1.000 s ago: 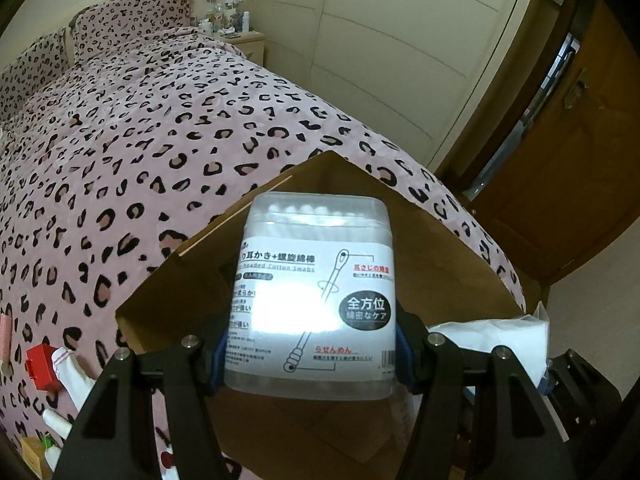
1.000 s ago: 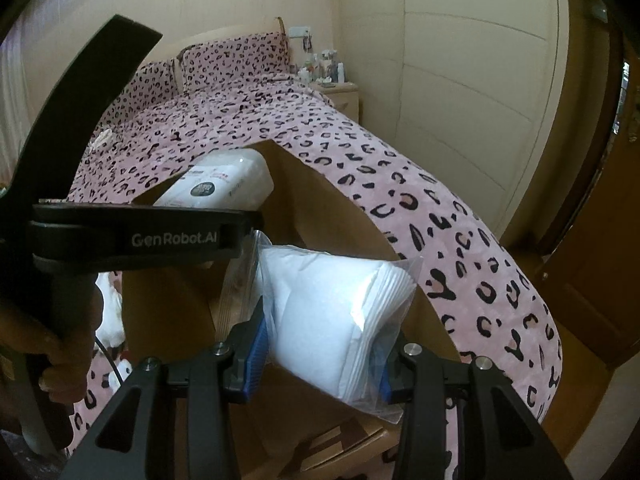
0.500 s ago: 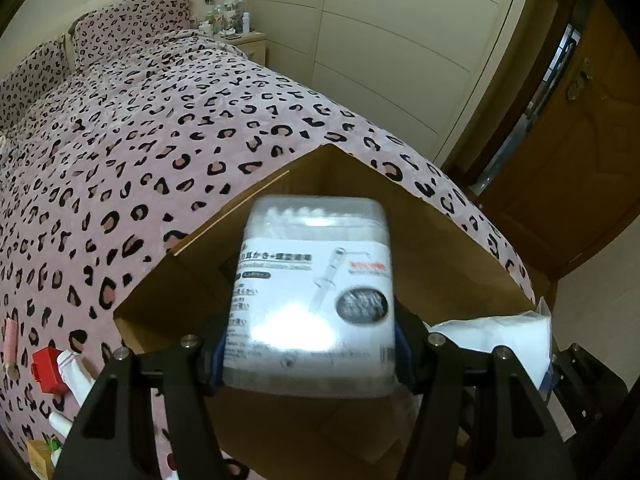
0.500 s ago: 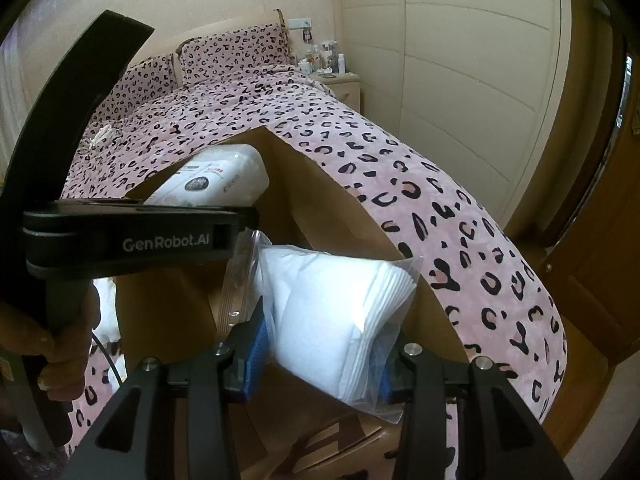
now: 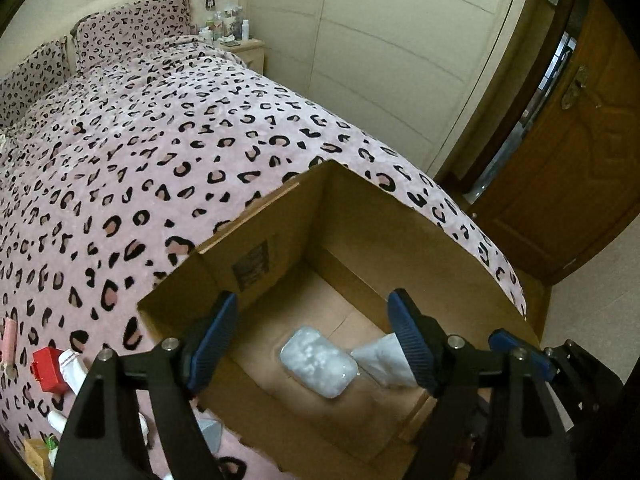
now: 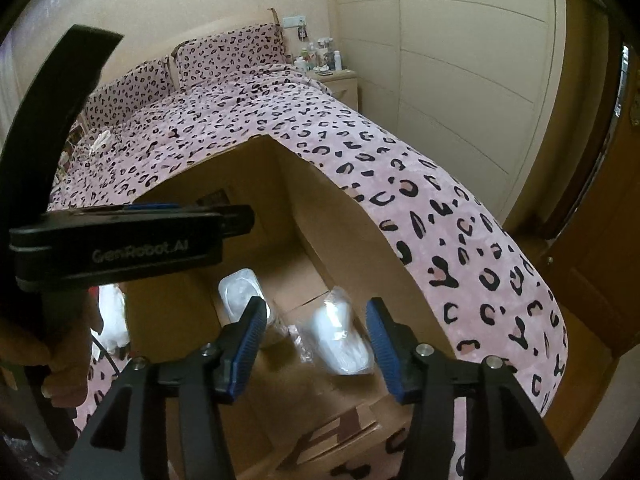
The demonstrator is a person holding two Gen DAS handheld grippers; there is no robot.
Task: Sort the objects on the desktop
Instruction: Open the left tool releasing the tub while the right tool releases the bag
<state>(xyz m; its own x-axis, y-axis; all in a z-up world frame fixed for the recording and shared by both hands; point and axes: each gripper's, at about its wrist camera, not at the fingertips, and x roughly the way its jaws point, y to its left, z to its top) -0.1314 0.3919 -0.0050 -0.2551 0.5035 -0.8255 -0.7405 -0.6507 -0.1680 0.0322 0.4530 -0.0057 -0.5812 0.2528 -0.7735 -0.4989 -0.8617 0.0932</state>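
Left gripper opening, apparently clear above cardboard box.

The left gripper hangs over an open cardboard box that sits on a bed with a pink leopard-print cover. Its jaws are opening, and nothing lies between the blue pads. On the box floor lies a clear plastic tub on its side, touching a white packet to its right (partly hidden by the right pad). At the lower right edge a second blue-padded tool shows. Left of the box, on the cover, lie a small red box and some white tubes. A wooden door stands at right.
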